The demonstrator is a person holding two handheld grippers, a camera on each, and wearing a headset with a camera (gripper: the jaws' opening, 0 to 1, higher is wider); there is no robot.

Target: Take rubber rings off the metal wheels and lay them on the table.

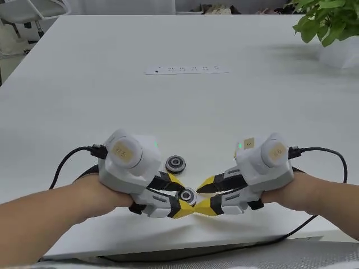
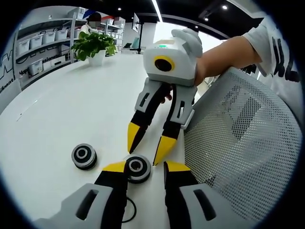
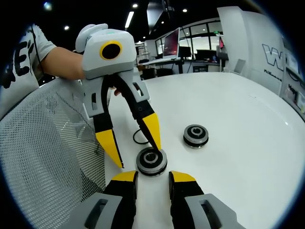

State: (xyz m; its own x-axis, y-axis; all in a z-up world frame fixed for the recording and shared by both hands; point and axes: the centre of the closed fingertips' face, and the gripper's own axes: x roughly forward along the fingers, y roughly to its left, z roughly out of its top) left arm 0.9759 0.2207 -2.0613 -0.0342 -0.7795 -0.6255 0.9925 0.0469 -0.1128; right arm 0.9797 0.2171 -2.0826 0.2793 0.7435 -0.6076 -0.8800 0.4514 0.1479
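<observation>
The left gripper [image 3: 136, 153] has its jaws spread around a metal wheel [image 1: 186, 196] lying flat at the near edge of the white worktop [image 1: 179, 106]; 1 yellow tip touches its black rim. The right gripper [image 2: 146, 153] faces it, jaws also spread, tips just beside the same wheel and holding nothing. A 2nd wheel [image 1: 175, 164] lies near, slightly farther and to the left. A white power strip [image 1: 187, 70] lies far off, and a potted plant [image 1: 328, 22] stands at the far right. A wall panel [image 3: 274, 57] bears a large "W"; its smaller text is unreadable.
</observation>
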